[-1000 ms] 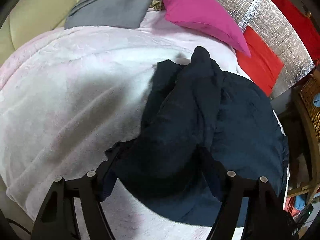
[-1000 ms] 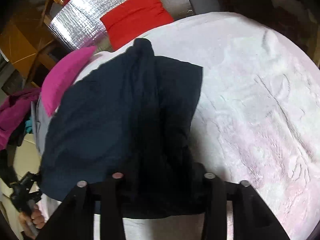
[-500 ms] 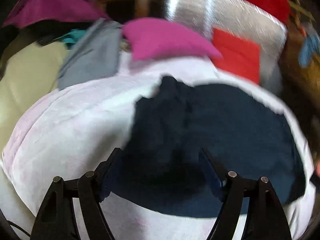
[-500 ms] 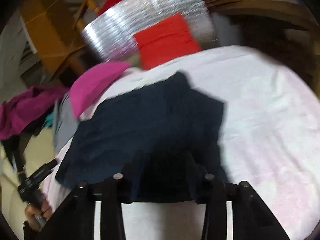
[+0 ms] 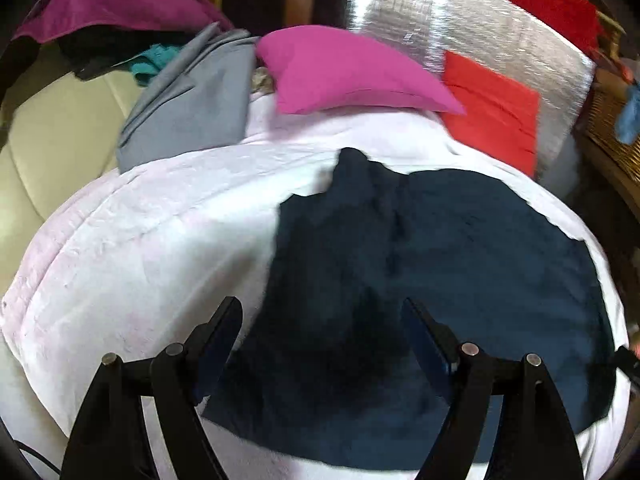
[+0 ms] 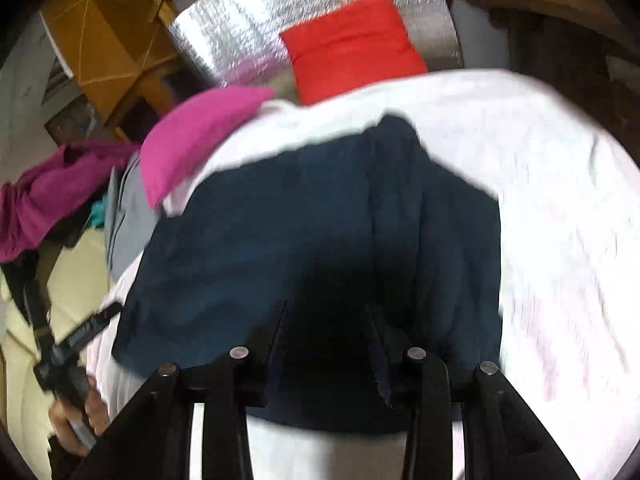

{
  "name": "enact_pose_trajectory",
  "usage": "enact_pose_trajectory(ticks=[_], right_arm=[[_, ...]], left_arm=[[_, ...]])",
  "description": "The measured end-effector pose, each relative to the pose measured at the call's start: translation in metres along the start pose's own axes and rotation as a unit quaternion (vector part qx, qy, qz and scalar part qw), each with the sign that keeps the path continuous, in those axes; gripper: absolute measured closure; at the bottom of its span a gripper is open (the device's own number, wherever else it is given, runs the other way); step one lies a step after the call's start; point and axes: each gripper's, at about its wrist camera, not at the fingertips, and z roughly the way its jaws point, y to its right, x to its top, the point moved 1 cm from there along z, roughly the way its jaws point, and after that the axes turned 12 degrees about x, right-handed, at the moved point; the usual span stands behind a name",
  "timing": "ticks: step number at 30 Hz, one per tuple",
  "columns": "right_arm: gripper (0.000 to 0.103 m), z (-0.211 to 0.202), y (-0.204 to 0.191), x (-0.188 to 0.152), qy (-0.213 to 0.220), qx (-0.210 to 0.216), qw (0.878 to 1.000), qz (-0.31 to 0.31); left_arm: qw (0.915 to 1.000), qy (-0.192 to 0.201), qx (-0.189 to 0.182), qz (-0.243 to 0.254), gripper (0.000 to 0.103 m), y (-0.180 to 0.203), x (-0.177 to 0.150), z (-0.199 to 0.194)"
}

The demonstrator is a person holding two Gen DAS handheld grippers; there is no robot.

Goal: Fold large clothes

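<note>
White plush bedding [image 5: 168, 240] carries the dark navy garment [image 5: 460, 264], which lies roughly doubled over, with a rumpled ridge running up its middle to a peak near the pink pillow [image 5: 344, 76]. Both tools hang over its near hem with nothing in them: the left gripper [image 5: 320, 332] has its fingers spread wide, and the right gripper [image 6: 324, 332] is likewise parted — neither touches cloth as far as I can tell. The risk, I judge, is that central ridge: a further fold laid over it would trap the bunching and leave a lopsided bundle, and a pinch taking only the top layer would drag the layers apart. Against the frame a second ago, both cameras have pulled back and tipped up — more of the silver foil panel [image 6: 320, 4] and red cushion [image 6: 352, 60] shows, and the garment lies flatter
</note>
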Motion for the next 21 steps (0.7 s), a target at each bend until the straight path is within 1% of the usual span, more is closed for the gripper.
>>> enact_pose_trajectory(ticks=[3, 4, 5, 6, 7, 9, 12, 14, 15, 16, 19, 21], right_arm=[[0.063, 0.017, 0.013, 0.019, 0.003, -0.010, 1.000, 0.011], [0.063, 0.025, 0.024, 0.023, 0.003, -0.026, 0.999, 0.025], [0.062, 0.036, 0.038, 0.028, 0.004, -0.048, 0.998, 0.040], [0.066, 0.048, 0.051, 0.026, -0.002, -0.060, 0.997, 0.056], [0.067, 0.058, 0.064, 0.027, -0.012, -0.046, 0.996, 0.076], [0.067, 0.061, 0.072, 0.027, -0.011, -0.029, 0.995, 0.094], [0.065, 0.047, 0.065, 0.028, -0.006, -0.038, 0.994, 0.099], [0.065, 0.025, 0.057, 0.021, 0.015, -0.028, 0.995, 0.091], [0.065, 0.017, 0.055, 0.019, 0.017, -0.023, 0.996, 0.087], [0.065, 0.008, 0.049, 0.013, 0.019, -0.015, 0.996, 0.080], [0.065, -0.008, 0.028, -0.013, 0.018, -0.005, 0.999, 0.045], [0.065, -0.010, 0.018, -0.031, 0.008, -0.003, 0.999, 0.036]], left_arm=[[0.9989, -0.039, 0.027, -0.006, 0.021, -0.001, 0.002, 0.025], [0.9977, -0.058, 0.036, -0.003, 0.021, 0.000, 0.001, 0.036], [0.9971, -0.068, 0.034, -0.001, 0.021, 0.002, 0.000, 0.042], [0.9968, -0.072, 0.035, 0.000, 0.020, 0.004, -0.001, 0.045], [0.9969, -0.068, 0.039, 0.004, 0.019, 0.006, -0.004, 0.044], [0.9970, -0.054, 0.051, 0.021, 0.019, 0.011, -0.006, 0.039], [0.9966, -0.042, 0.061, 0.036, 0.019, 0.014, -0.006, 0.035], [0.9968, -0.030, 0.062, 0.039, 0.019, 0.015, -0.007, 0.023], [0.9969, -0.022, 0.063, 0.041, 0.019, 0.014, -0.005, 0.021], [0.9968, -0.005, 0.065, 0.045, 0.019, 0.014, -0.006, 0.013], [0.9950, 0.038, 0.070, 0.061, 0.019, 0.017, -0.005, -0.006], [0.9932, 0.062, 0.071, 0.069, 0.019, 0.019, -0.007, -0.013]])
